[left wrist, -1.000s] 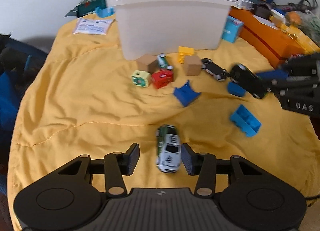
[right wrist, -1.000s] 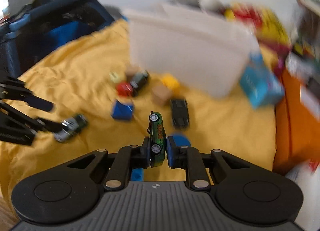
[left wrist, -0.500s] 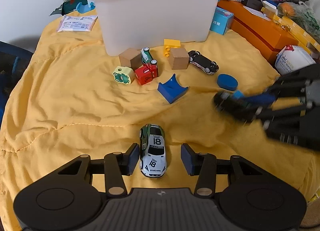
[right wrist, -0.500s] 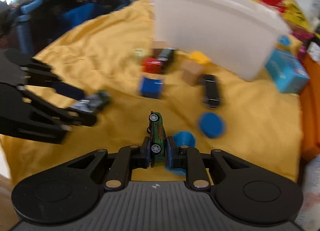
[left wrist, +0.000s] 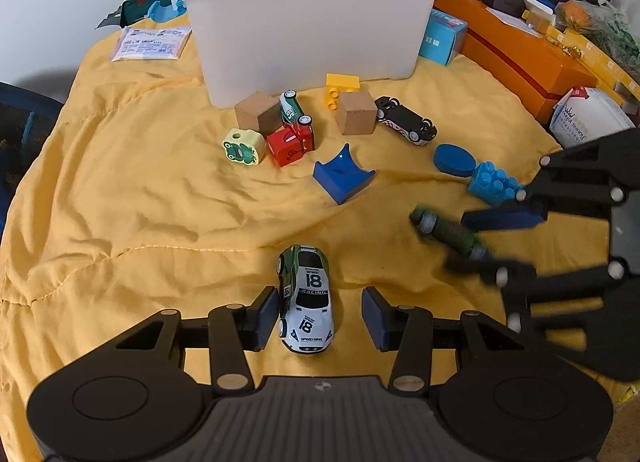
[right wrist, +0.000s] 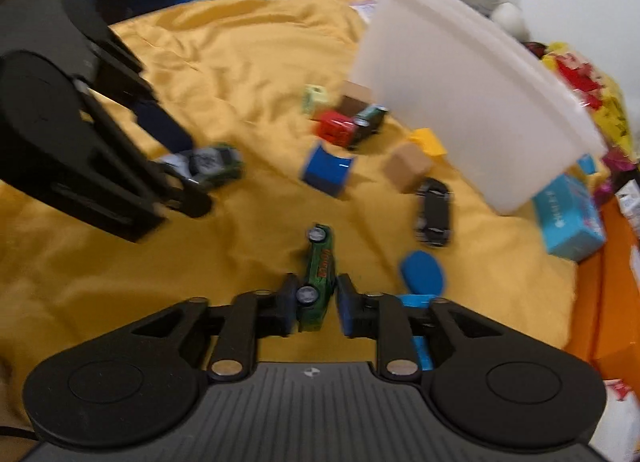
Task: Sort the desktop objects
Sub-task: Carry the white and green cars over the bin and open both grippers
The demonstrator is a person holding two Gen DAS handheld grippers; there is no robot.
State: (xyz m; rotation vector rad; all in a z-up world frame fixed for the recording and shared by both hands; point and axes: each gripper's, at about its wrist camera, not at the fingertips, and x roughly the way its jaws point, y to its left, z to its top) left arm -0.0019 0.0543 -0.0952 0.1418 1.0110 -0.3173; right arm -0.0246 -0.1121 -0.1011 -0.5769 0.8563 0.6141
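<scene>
Soft, even light falls on the yellow cloth, with only weak shadows and no glare. The left wrist view is sharp; the right wrist view is motion-blurred. Both bend strongly at the edges.

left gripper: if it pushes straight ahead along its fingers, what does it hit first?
The left gripper is open with the white and green 18 race car already between its fingers, so it would meet that car first. Beyond it lies bare yellow cloth, then probably the blue curved block; depth is unclear.

Left tongs open around white race car, blurred right tongs apparently gripping green car
</scene>
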